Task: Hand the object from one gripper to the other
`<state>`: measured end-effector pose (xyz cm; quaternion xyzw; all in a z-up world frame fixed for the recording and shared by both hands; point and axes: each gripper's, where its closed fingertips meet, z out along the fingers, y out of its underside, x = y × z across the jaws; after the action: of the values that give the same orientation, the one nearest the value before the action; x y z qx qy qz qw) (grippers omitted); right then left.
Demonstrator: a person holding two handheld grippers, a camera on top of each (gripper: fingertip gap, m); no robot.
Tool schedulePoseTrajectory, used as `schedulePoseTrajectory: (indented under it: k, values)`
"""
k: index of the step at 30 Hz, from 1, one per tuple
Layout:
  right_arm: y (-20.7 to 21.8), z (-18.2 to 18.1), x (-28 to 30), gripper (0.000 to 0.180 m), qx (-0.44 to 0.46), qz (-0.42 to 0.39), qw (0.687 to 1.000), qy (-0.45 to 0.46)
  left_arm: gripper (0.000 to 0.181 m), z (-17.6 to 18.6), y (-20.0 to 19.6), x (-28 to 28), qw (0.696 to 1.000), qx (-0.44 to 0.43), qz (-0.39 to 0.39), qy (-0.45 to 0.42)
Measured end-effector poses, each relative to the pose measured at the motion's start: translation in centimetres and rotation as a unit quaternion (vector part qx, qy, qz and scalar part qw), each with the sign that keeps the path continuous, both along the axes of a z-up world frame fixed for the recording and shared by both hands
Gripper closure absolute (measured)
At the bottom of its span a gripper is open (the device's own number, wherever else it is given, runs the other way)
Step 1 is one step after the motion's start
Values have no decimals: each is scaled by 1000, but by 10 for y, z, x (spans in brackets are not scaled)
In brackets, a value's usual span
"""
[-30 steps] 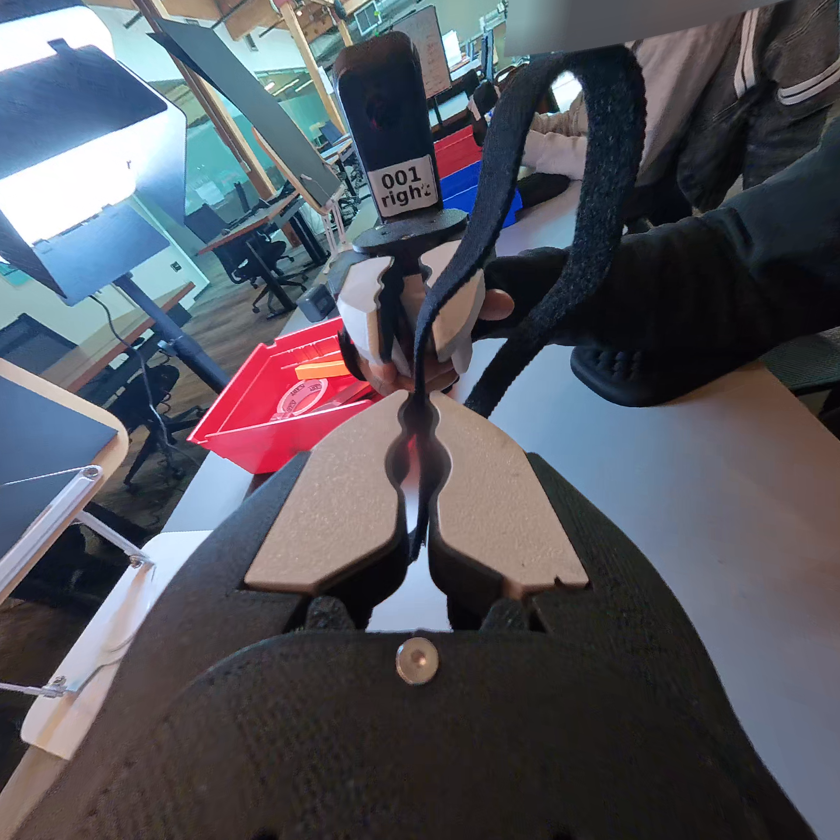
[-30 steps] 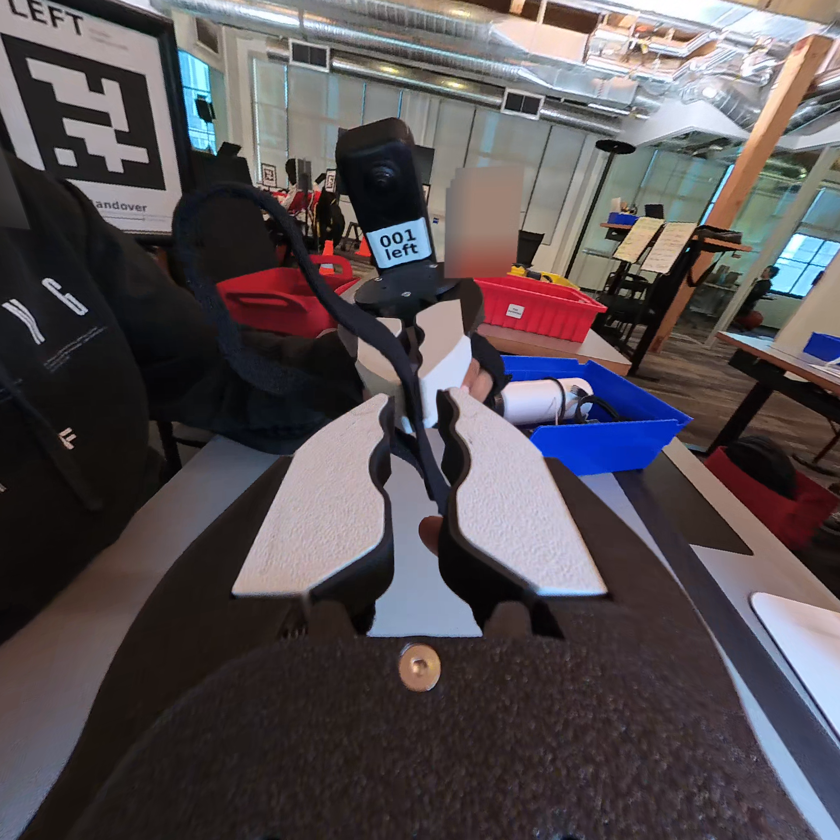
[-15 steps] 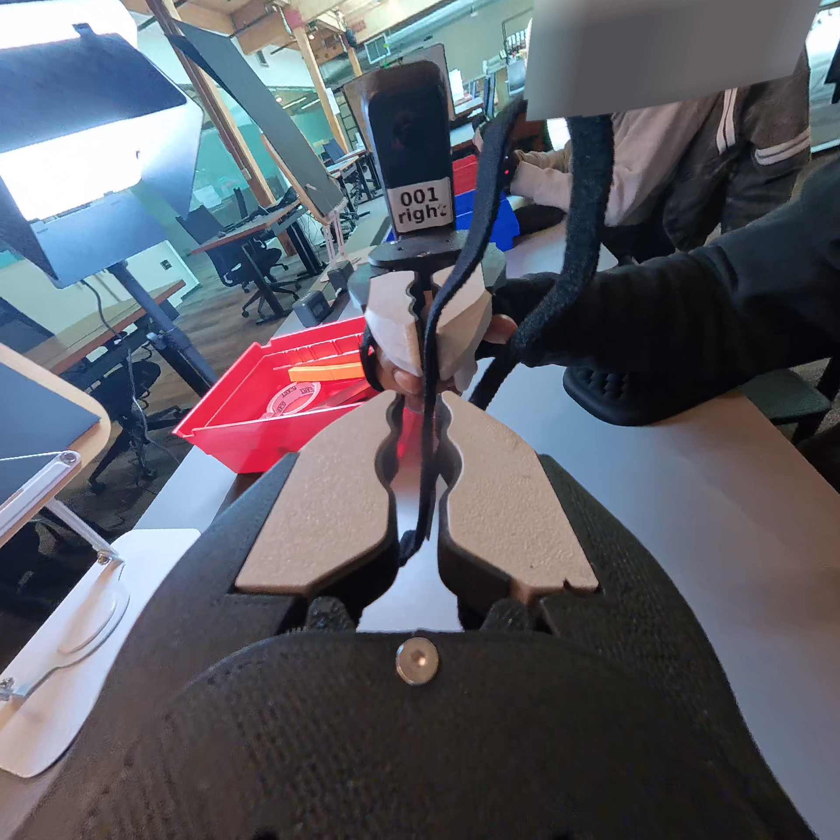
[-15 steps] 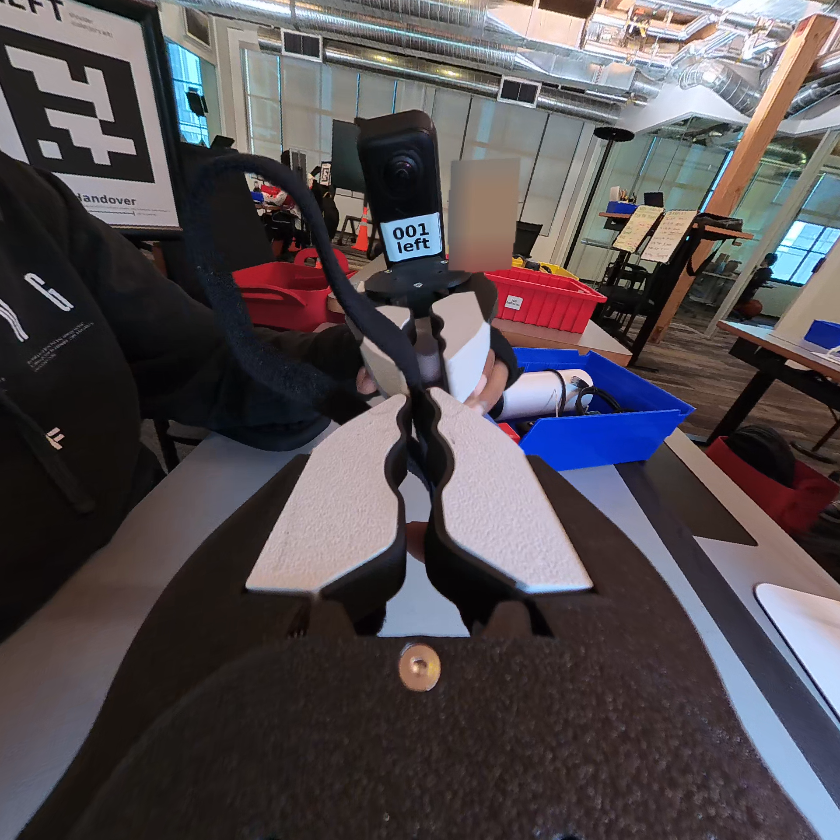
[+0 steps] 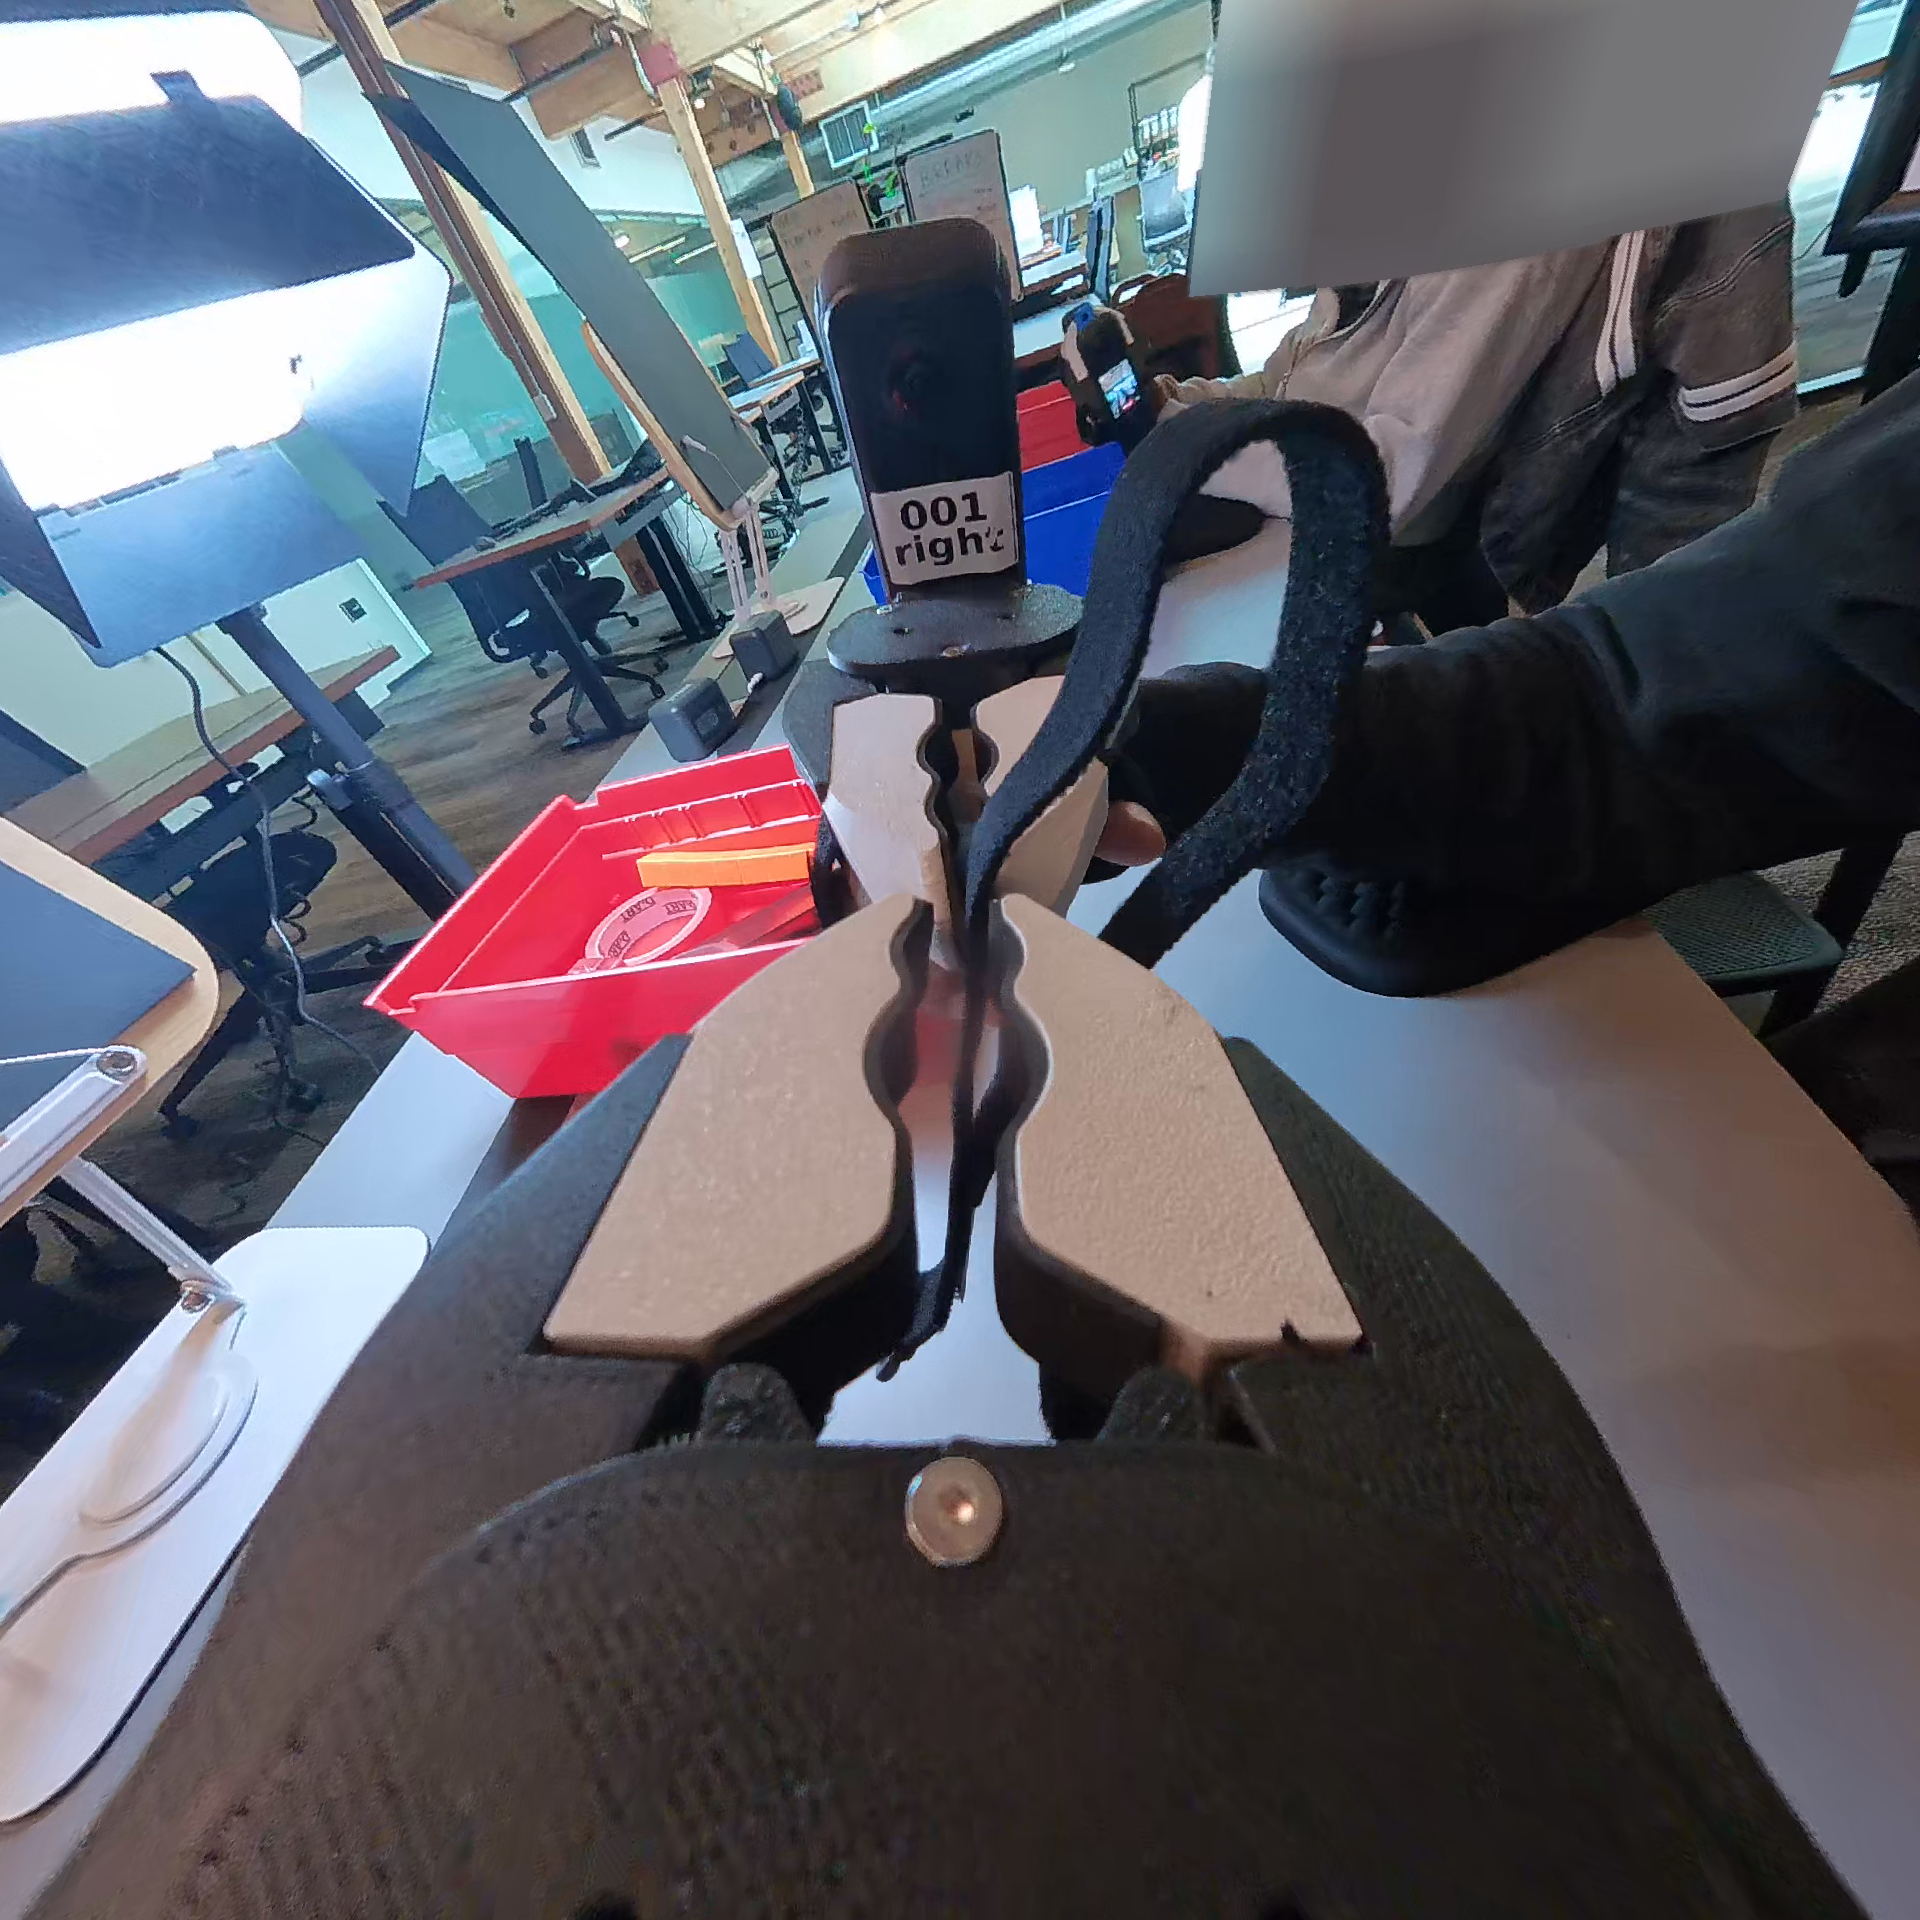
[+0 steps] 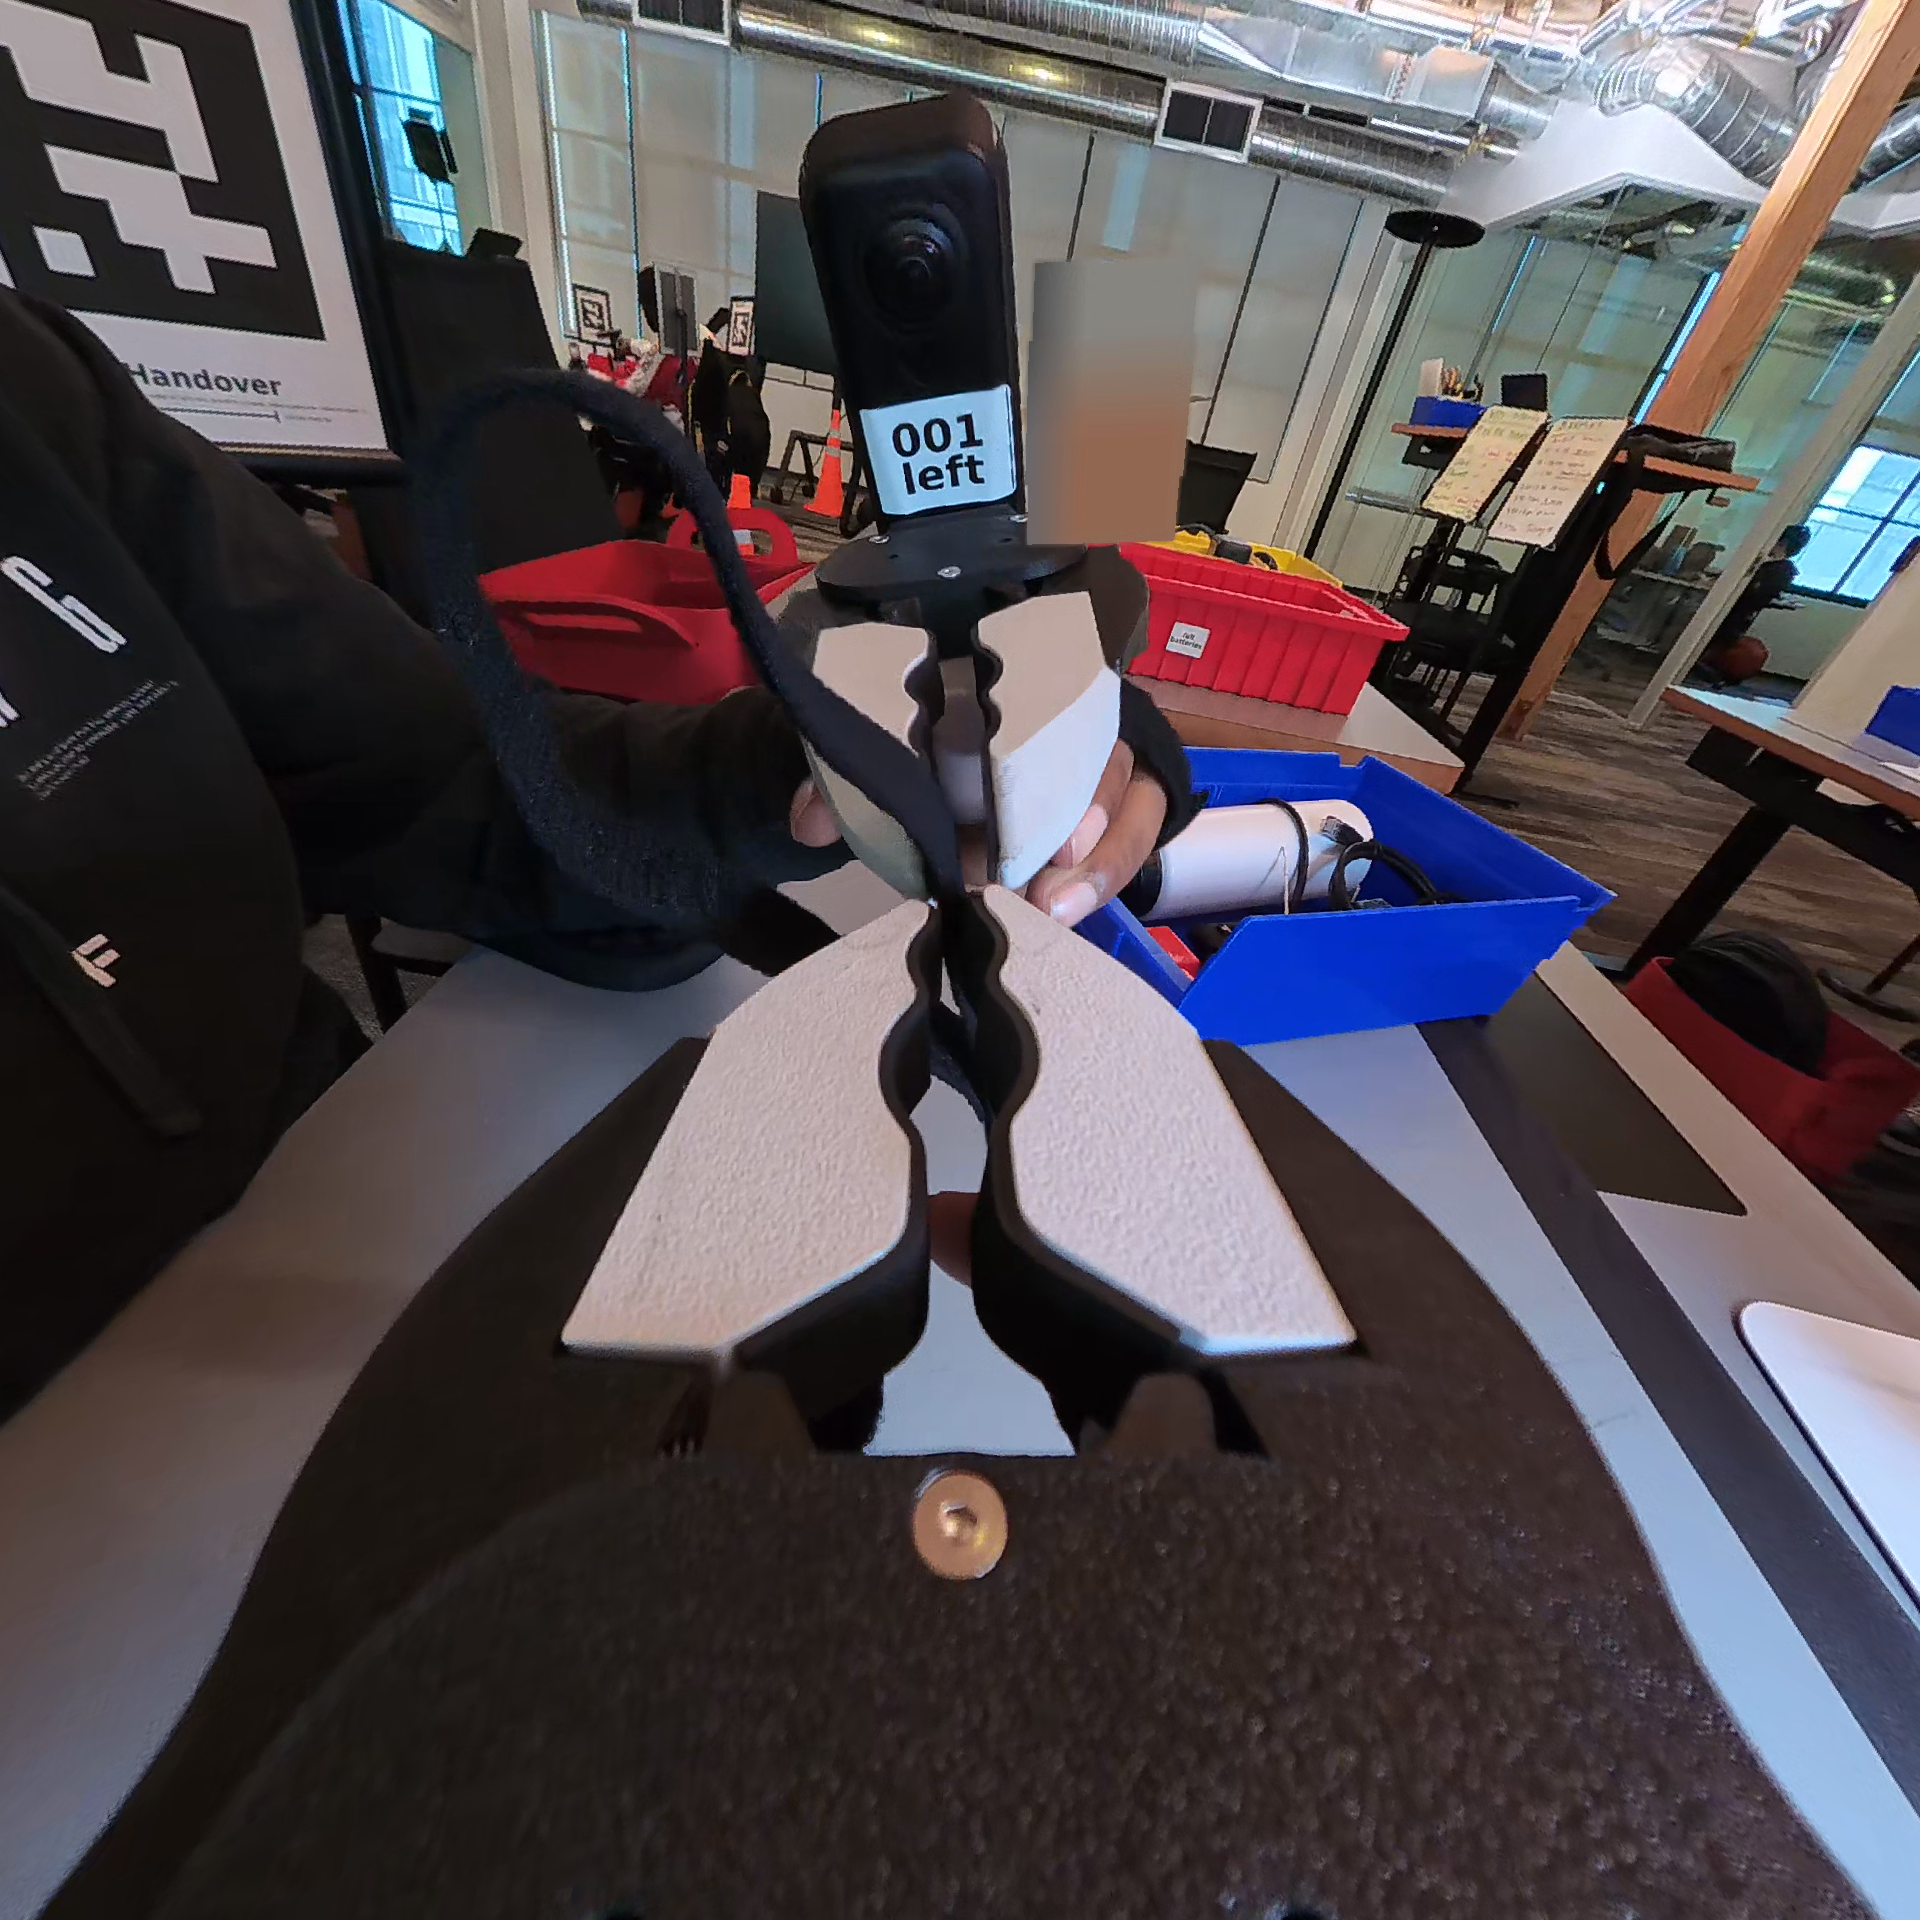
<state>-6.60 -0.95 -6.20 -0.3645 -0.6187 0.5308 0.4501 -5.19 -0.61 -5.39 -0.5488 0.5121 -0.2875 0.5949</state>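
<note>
Grey tabletop (image 5: 1558,1195) carries a red bin (image 5: 582,956) and a blue bin (image 6: 1382,935). Black strap (image 5: 1320,665) arches between tools, tip to tip for transfer. Right tool (image 6: 961,925) clamps one end; left tool (image 5: 961,925) sits slightly parted, strap threading loosely through.

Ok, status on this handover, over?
Left tongs open, strap loose between. Right tongs shut on strap. Nothing in the way.

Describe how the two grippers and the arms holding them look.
Both the left tongs and the right tongs have pale, grainy fingers with wavy inner edges, on textured black bodies with one silver screw. Each carries a black camera with a white label. Black sleeves and fingerless gloves.
</note>
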Motion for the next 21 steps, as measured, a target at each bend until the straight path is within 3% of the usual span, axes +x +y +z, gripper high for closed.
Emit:
schedulePoseTrajectory:
  k: [5, 8, 21]
  values:
    - [5, -1, 1, 177, -2, -12, 1000, -5, 178, -1, 2, 1, 1000, 2, 6, 2]
    - [13, 2, 6, 167, 2, -29, 1000, -7, 178, -2, 5, -1, 1000, -5, 7, -2]
    - [4, 15, 11, 167, 4, -12, 1000, 19, 178, -11, 7, 0, 1000, -23, 1, 6]
